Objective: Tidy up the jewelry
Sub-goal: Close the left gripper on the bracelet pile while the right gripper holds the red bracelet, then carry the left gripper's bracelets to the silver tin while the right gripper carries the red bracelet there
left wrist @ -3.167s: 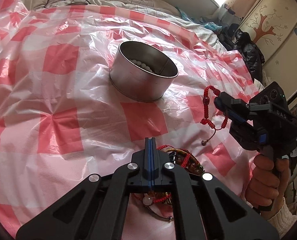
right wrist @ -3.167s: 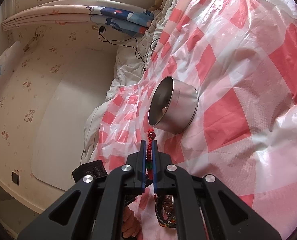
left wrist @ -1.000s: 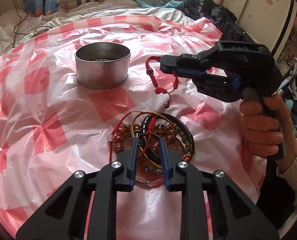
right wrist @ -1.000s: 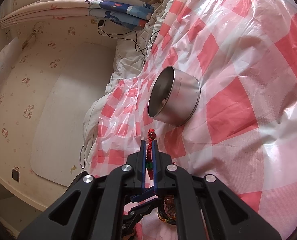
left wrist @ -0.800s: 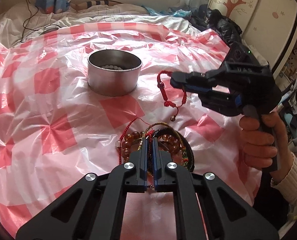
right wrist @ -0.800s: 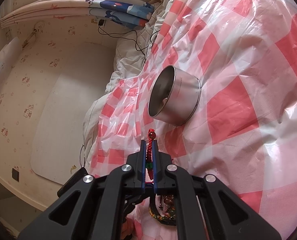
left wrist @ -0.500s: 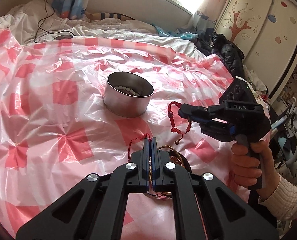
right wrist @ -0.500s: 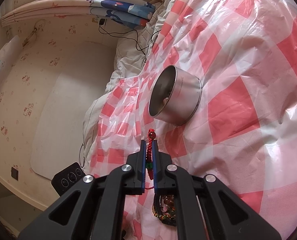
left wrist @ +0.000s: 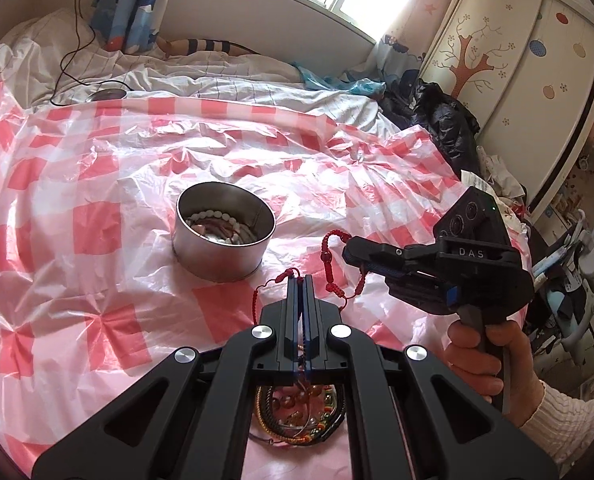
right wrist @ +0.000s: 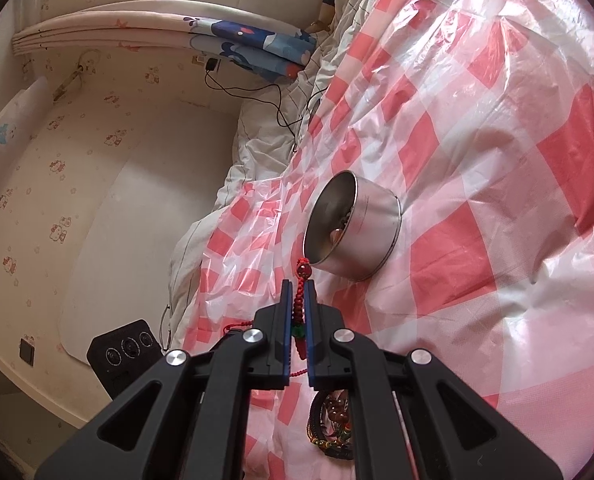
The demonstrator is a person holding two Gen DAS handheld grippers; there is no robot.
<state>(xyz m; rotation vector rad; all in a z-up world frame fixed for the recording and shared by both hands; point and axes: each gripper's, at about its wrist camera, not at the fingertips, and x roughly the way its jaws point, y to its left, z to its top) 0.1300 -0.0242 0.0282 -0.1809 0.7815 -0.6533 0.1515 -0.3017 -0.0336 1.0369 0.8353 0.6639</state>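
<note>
My left gripper (left wrist: 301, 280) is shut on a thin red cord bracelet (left wrist: 283, 276), held above the pile of beaded bracelets (left wrist: 297, 412) on the checked sheet. A round metal tin (left wrist: 225, 236) with pale and dark bead strings inside stands just beyond it. To the right, a hand (left wrist: 473, 356) holds my right gripper (left wrist: 347, 250), shut on a red knotted bracelet (left wrist: 328, 258) that dangles near the tin's right side. In the right wrist view that gripper (right wrist: 298, 288) clamps the knotted bracelet (right wrist: 303, 270) in front of the tin (right wrist: 353, 228), with the pile (right wrist: 331, 424) below.
A crinkled red-and-white checked plastic sheet (left wrist: 97, 232) covers the bed. White bedding with a black cable (left wrist: 69, 68) lies behind it. Dark clothing (left wrist: 445, 124) and a painted wardrobe (left wrist: 517, 60) stand at the right. A wall (right wrist: 57, 200) lies past the bed's far side.
My left gripper closed on the thin red cord in the pile and rose with it, tilting up toward the tin. The right gripper kept its hold and stayed about where it was.
</note>
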